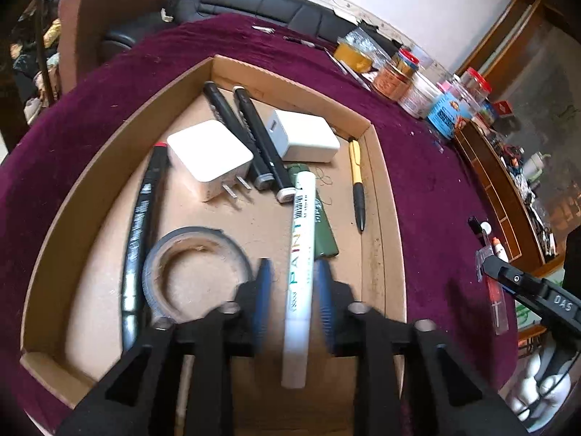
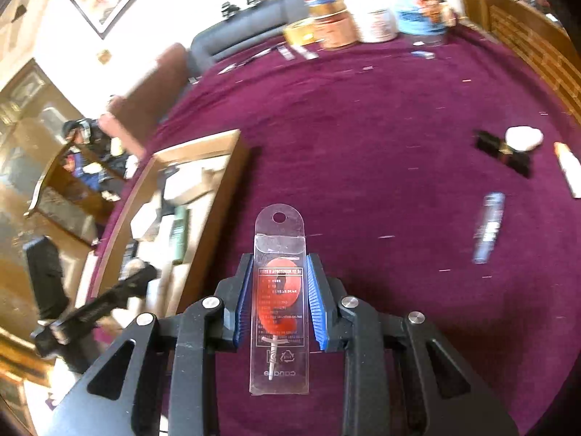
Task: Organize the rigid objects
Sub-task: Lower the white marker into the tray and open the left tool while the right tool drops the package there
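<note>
Left wrist view: the left gripper (image 1: 292, 287) hangs over an open cardboard tray (image 1: 120, 134) that rests on the maroon-covered counter (image 1: 428, 189). Its blue pads (image 1: 263, 283) stand a little apart on either side of a white paint marker (image 1: 300, 254), with a visible gap at each side, so the marker is between the jaws but not pressed. No earlier frame is given. Farther up in the tray lie a white plug adapter (image 1: 208, 156), a white charger block (image 1: 305, 134), two black markers (image 1: 250, 134), a green flat object (image 1: 325, 229) partly under the paint marker, a yellow-and-black pen (image 1: 356, 181) along the tray's right wall, a long black marker (image 1: 139, 232) at the left, and a grey tape roll (image 1: 196, 265) at lower left. Jars and tins (image 1: 410, 76) stand at the upper right edge of the counter. The right gripper's black body enters at the right edge of the frame with a clear packet. Right wrist view: the right gripper (image 2: 279, 298) is closed onto a clear plastic packet holding a red number candle (image 2: 279, 290), lifted above the maroon cloth; both blue pads touch the packet's edges. The cardboard tray appears at centre left, blurred. Small loose items lie at the right, among them a white cap (image 2: 523, 138) and a blue tube (image 2: 490, 225).
</note>
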Tool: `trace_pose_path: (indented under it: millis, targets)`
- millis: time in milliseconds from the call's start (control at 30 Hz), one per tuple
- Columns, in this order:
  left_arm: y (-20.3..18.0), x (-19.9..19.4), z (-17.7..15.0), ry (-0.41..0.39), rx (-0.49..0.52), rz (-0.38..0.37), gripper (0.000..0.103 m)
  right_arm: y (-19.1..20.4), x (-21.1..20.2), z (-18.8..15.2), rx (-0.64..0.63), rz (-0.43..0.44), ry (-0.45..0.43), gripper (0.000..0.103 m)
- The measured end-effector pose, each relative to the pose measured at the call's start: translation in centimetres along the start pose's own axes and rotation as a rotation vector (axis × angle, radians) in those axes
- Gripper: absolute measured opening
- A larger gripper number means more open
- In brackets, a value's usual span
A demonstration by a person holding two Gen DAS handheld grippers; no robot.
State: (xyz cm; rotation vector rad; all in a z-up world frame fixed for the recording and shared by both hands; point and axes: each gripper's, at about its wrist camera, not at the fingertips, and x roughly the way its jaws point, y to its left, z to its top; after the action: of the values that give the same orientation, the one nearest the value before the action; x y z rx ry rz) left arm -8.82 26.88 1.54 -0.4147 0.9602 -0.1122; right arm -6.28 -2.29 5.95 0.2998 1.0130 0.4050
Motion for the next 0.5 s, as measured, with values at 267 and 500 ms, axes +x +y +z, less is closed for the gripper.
trace_pose_path:
  millis: [267, 500]
  targets:
    - [2.3, -4.9, -1.5, -0.126, -0.067, -0.033, 0.048, 6.4, 2.9, -0.1, -0.055, 0.165, 0.105, 0.026]
    - [4.4, -7.6, -2.1, -0.184, -0.115, -0.049, 0.049, 11.0, 7.7, -0.9, -0.108, 0.145, 0.189, 0.026]
